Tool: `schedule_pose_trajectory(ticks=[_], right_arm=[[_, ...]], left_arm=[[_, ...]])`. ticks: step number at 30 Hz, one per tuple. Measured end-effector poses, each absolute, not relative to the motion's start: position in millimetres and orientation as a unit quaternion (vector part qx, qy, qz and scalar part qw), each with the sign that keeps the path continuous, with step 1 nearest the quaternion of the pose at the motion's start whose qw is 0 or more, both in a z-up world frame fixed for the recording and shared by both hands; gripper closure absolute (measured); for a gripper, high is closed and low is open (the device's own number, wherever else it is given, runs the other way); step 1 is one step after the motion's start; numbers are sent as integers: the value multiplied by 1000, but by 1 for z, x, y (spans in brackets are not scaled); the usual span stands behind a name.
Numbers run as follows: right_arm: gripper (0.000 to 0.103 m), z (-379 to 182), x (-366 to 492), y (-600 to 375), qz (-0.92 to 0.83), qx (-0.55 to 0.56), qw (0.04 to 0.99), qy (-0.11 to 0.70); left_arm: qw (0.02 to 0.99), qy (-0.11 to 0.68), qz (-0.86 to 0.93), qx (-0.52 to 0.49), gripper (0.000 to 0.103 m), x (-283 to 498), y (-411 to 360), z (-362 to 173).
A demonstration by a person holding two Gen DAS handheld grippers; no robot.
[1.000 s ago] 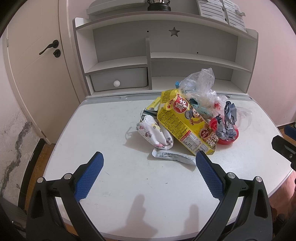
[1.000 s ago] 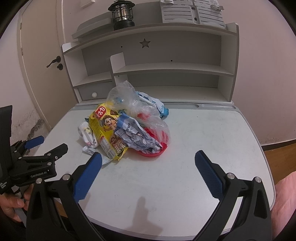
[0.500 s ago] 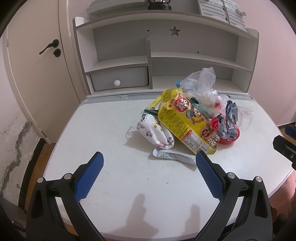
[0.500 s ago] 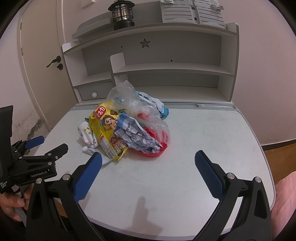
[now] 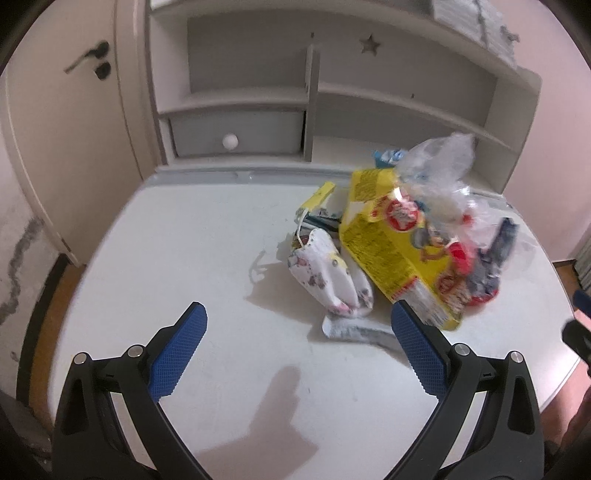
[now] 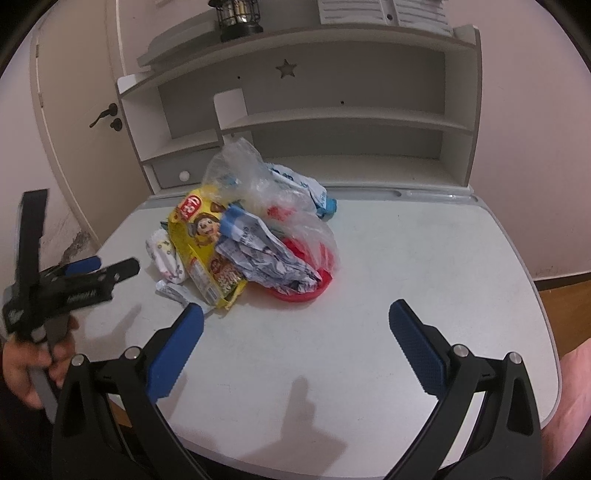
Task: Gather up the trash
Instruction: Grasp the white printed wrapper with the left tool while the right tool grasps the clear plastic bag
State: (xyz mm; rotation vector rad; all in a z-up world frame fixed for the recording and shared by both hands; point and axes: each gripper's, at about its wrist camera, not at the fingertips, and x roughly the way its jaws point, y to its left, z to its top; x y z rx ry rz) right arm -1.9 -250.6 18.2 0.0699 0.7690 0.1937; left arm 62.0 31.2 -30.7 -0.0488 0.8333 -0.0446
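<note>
A pile of trash lies on the white desk: a yellow snack box, a white patterned pouch, a flat white wrapper, a clear plastic bag, crumpled printed paper and a red lid. My left gripper is open and empty, just short of the pouch and wrapper. It also shows in the right wrist view. My right gripper is open and empty, in front of the pile. The yellow box shows there too.
A grey shelf unit with a small drawer stands at the desk's back. A black lantern sits on top. A door is at the left. The desk's front edge is rounded.
My left gripper has moved forward and tilted down toward the pouch and wrapper; the pile looks nearer. My right gripper has barely moved.
</note>
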Motion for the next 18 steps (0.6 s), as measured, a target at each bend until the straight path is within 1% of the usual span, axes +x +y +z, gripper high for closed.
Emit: schedule_pose_trajectory(ticks=[5,7,8,9,11,12,15,18], right_arm=[[6,7,6,-253,93,33,917,386],[6,2,9,-254,90,30,916,389],[6,1,10,-255,90,31,916,391],[6,-1,12,-256,91,32,915,393],[6,-5,17,-258,93,37,911,399],[6,-5,19,-259,93,38,911,400],[6,-1,27,-259,101,45,910,399],[6,17,44,-252,117,45,914,387]], left_arm=[[893,445,-51,-33,7,105,27,-53],[894,445,-54,-33,12,112,25,-56],[894,442,-61,-36,29,113,25,-57],[893,442,-69,-38,54,114,25,-58],[888,448,-92,-54,86,110,27,-57],[888,447,-95,-55,92,107,28,-54],[900,423,-100,-30,94,92,31,-38],[914,395,-92,-8,95,74,38,-20]])
